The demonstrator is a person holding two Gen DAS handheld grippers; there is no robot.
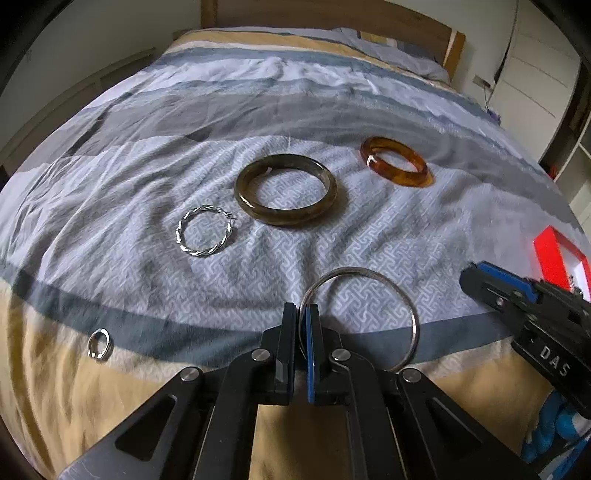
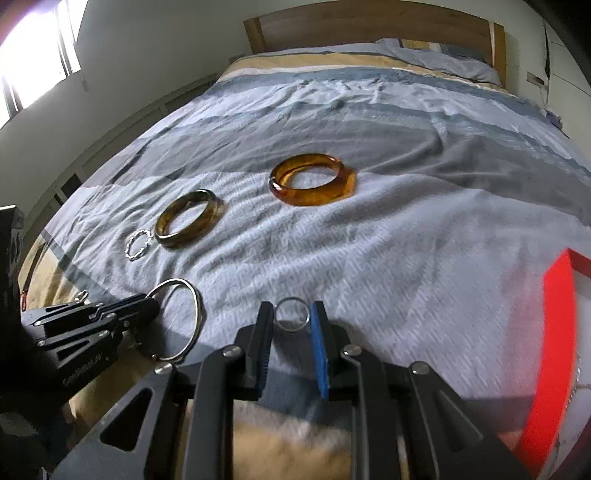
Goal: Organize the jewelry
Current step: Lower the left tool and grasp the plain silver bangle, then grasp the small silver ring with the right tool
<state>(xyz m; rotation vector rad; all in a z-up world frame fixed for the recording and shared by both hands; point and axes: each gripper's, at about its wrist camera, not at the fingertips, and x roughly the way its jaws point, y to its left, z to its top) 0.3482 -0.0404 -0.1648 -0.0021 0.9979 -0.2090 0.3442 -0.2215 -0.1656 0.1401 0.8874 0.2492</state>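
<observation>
My left gripper (image 1: 303, 314) is shut on the rim of a thin silver bangle (image 1: 414, 321) that lies on the bedspread (image 1: 332, 110). In the right wrist view the left gripper (image 2: 147, 299) holds that bangle (image 2: 197, 314) at its left side. My right gripper (image 2: 291, 314) has closed on a small silver ring (image 2: 291, 298), with both pads touching it. On the cover beyond lie a twisted silver hoop (image 1: 180, 232), a dark olive bangle (image 1: 288, 218) and an amber bangle (image 1: 406, 178). Another small silver ring (image 1: 107, 343) rests at the near left.
A red box (image 2: 557, 332) with a white inside stands at the right edge of the bed, close to my right gripper (image 1: 469, 273). A wooden headboard (image 2: 369, 26) and pillows are at the far end. A window lights the left wall.
</observation>
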